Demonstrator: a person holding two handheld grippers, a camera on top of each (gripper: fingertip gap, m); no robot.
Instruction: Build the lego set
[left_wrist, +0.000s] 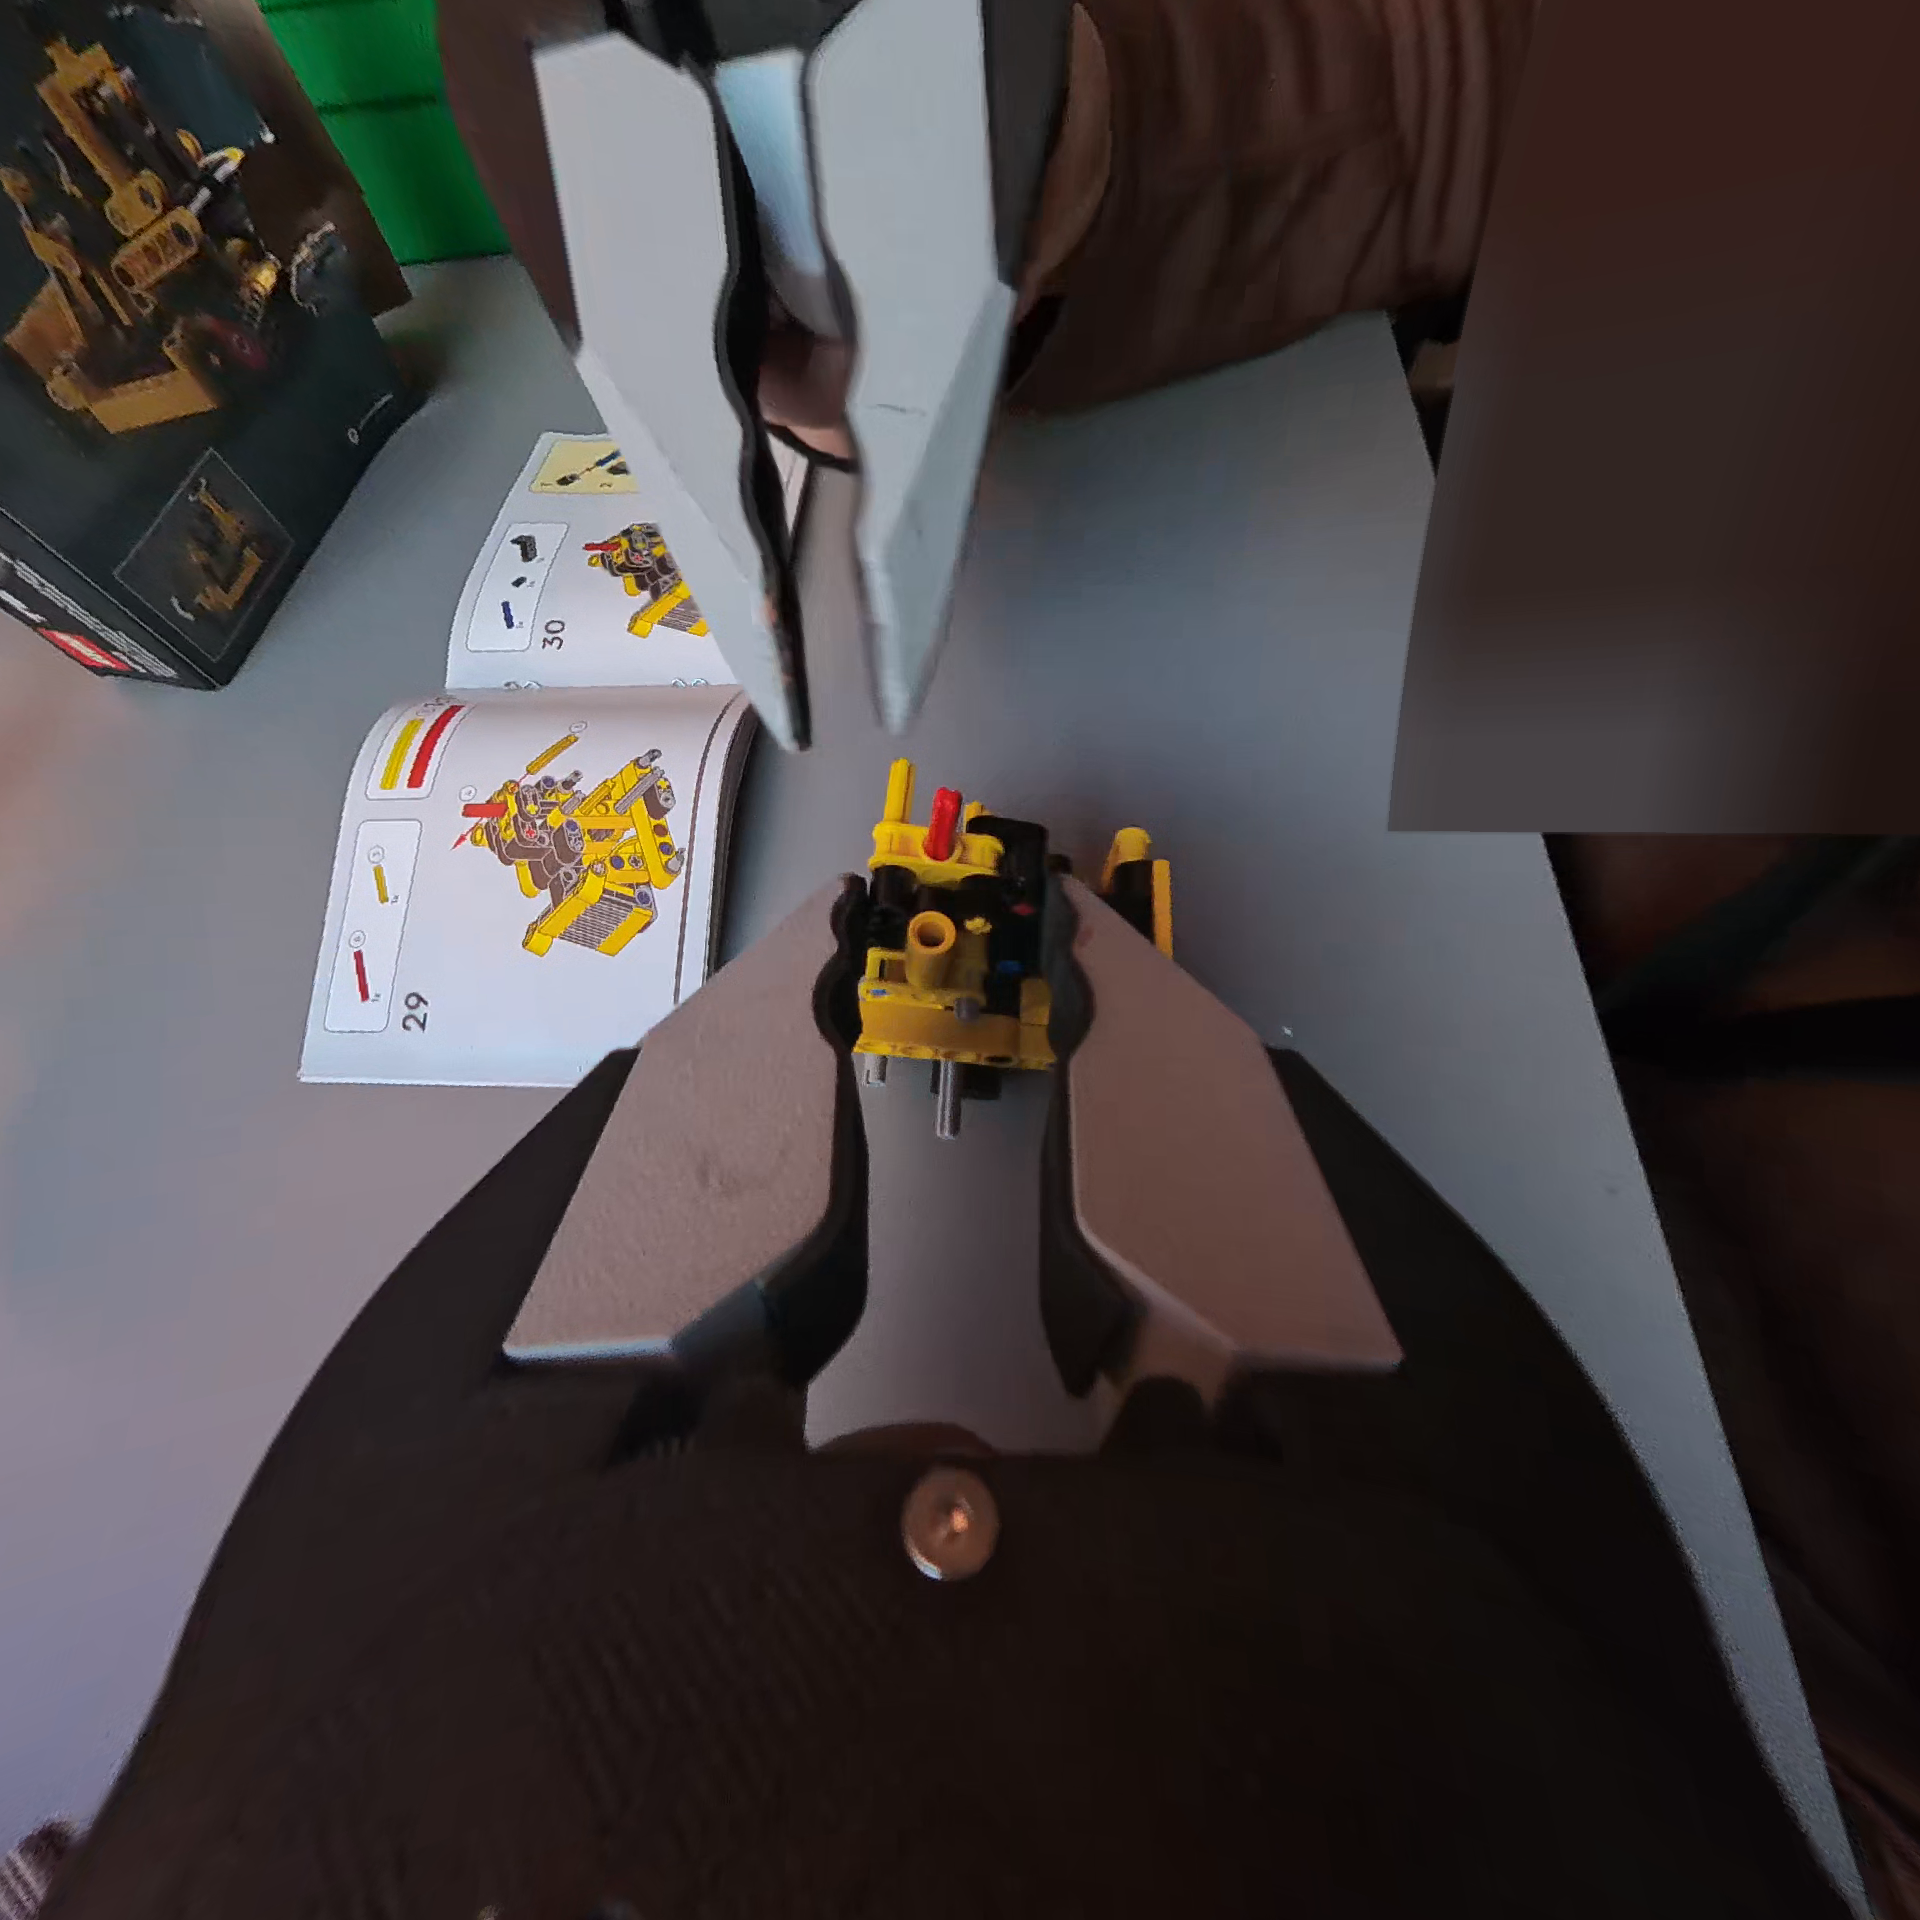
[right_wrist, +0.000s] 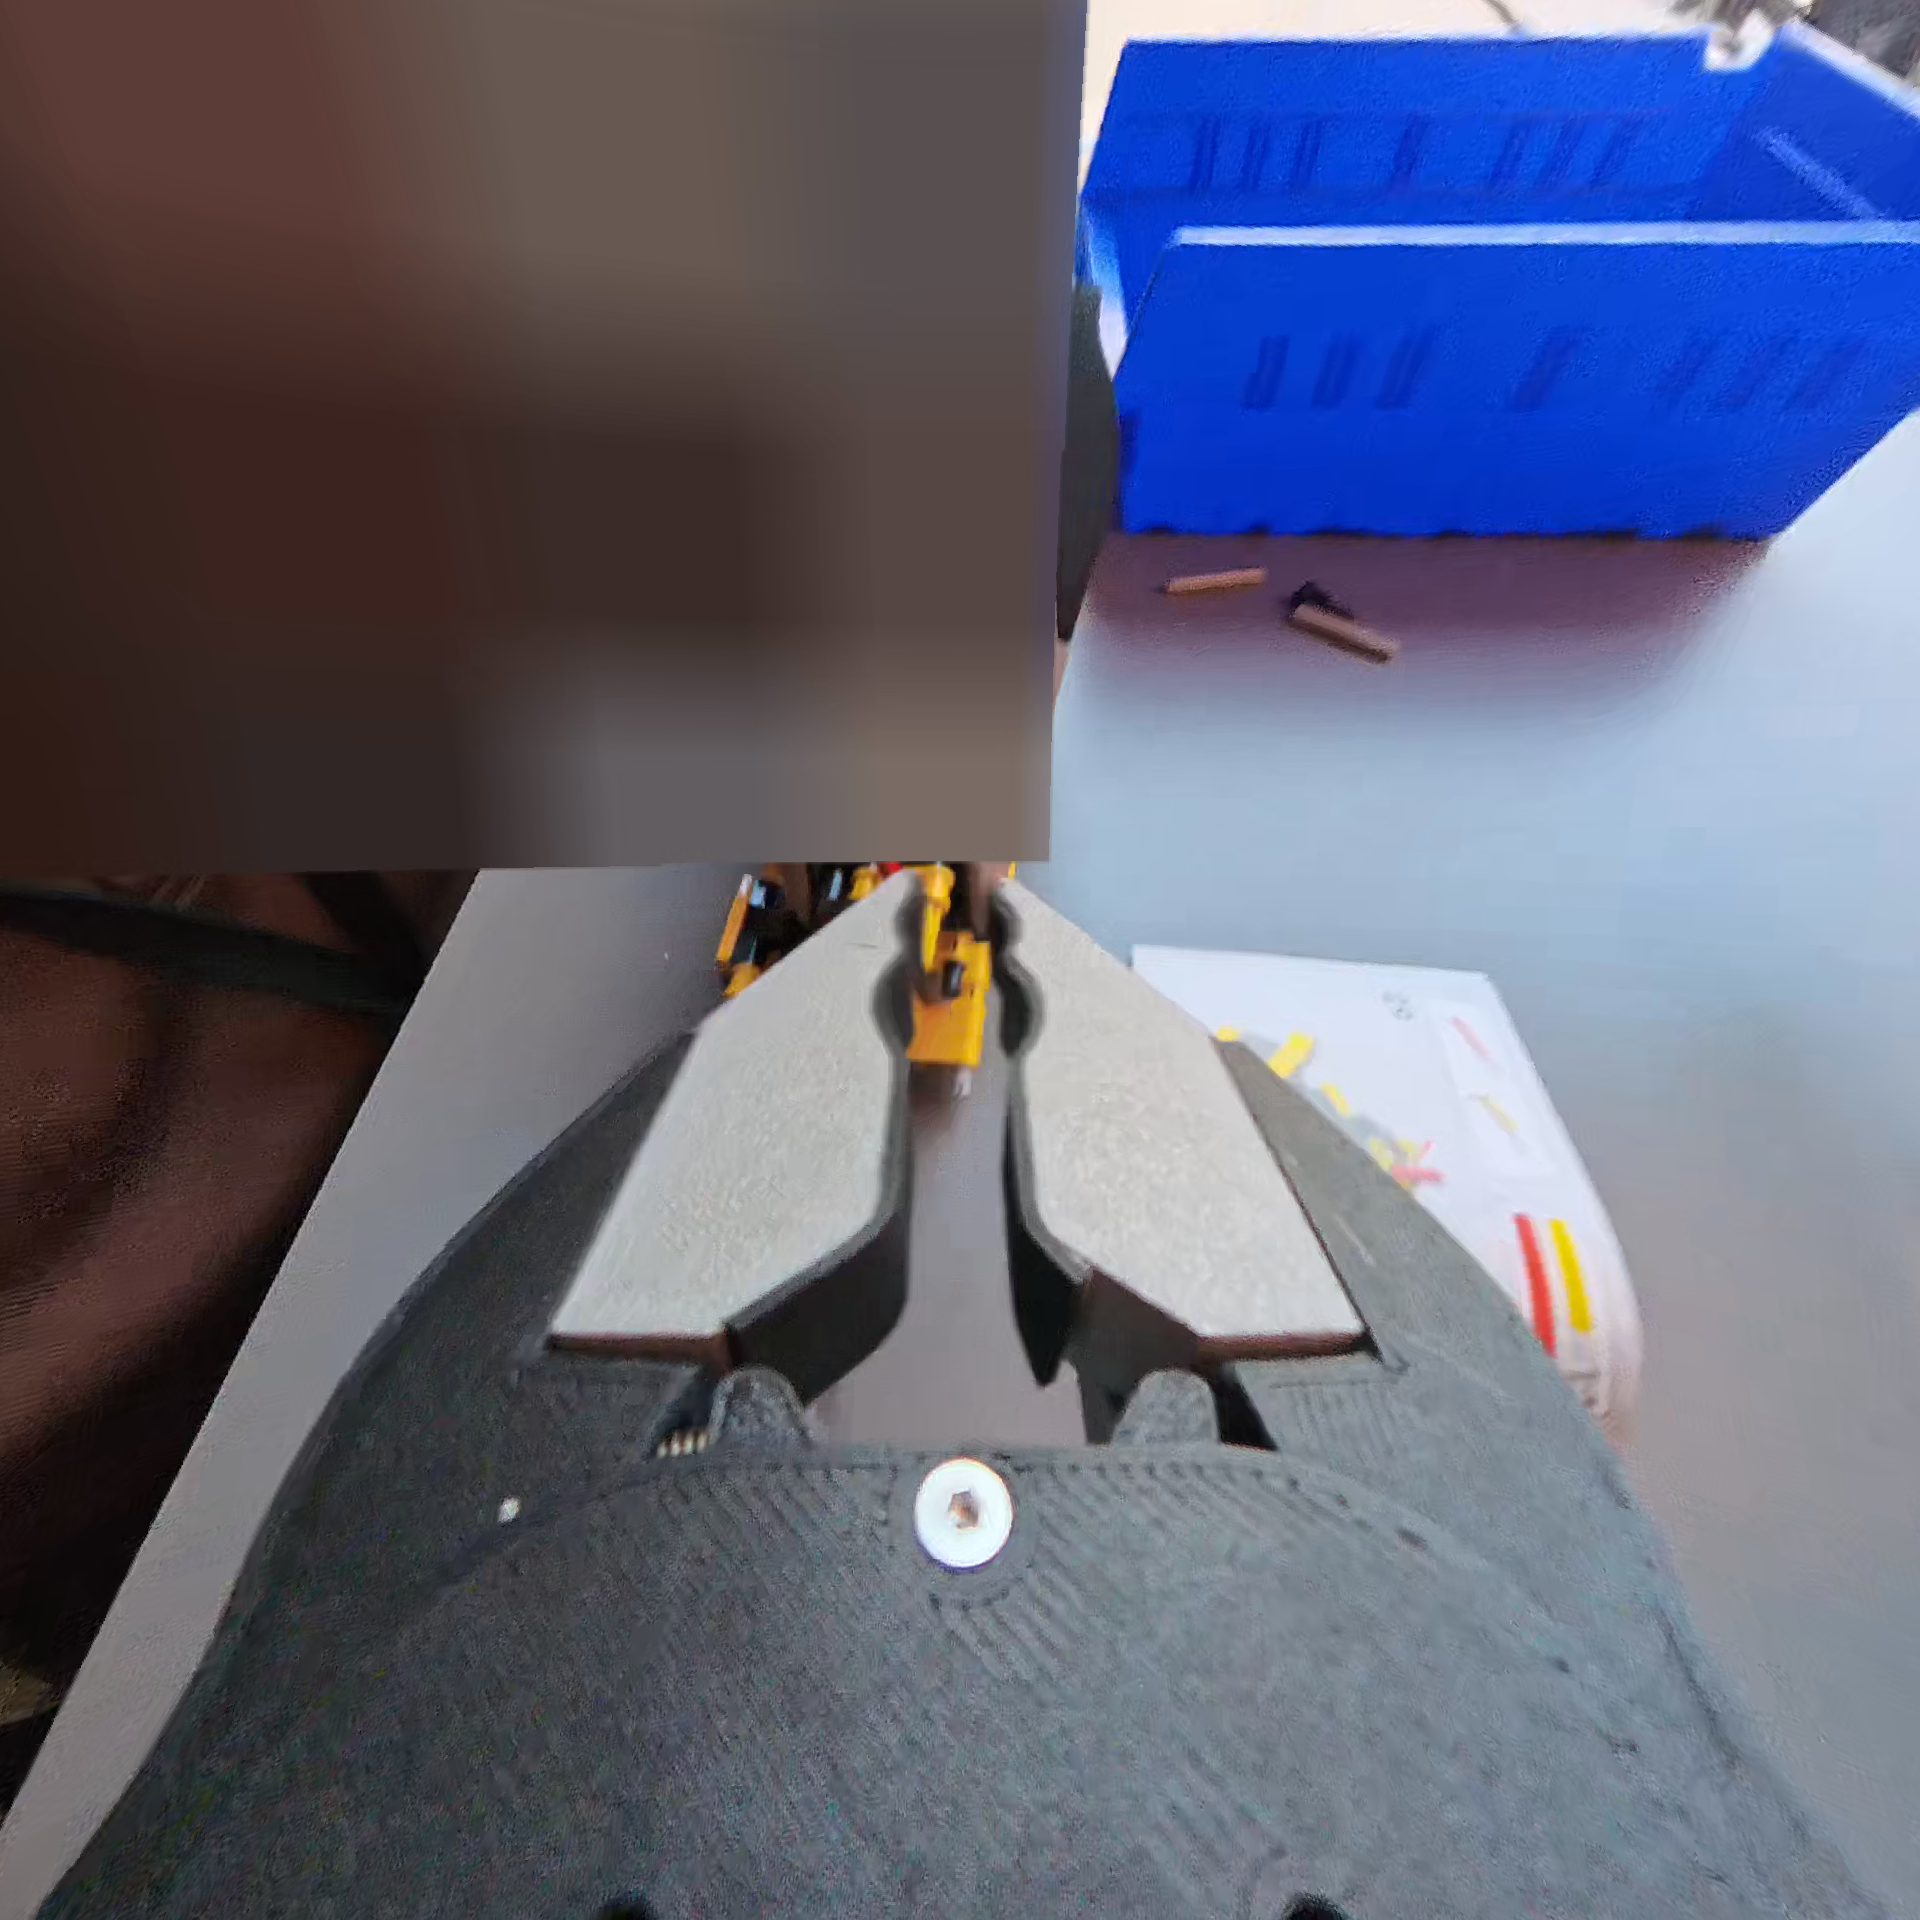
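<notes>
Mid-build: the left gripper (left_wrist: 956, 925) clamps the part-finished yellow-and-black lego model (left_wrist: 961, 935) at table centre, while the right gripper (left_wrist: 847, 727) hovers at its 12 o'clock, jaws narrowly parted and empty; the instruction booklet (left_wrist: 520, 883) lies open at 9 o'clock, many steps seemingly left

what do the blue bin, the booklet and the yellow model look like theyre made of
Blue bin: looks like moulded plastic, slightly glossy, with ribbed slots in its walls. Booklet: printed paper, matte white pages curving at the fold. Yellow model, held in the left tool: hard plastic bricks, smooth and a bit shiny, plus grey pins that could be plastic or metal.
</notes>
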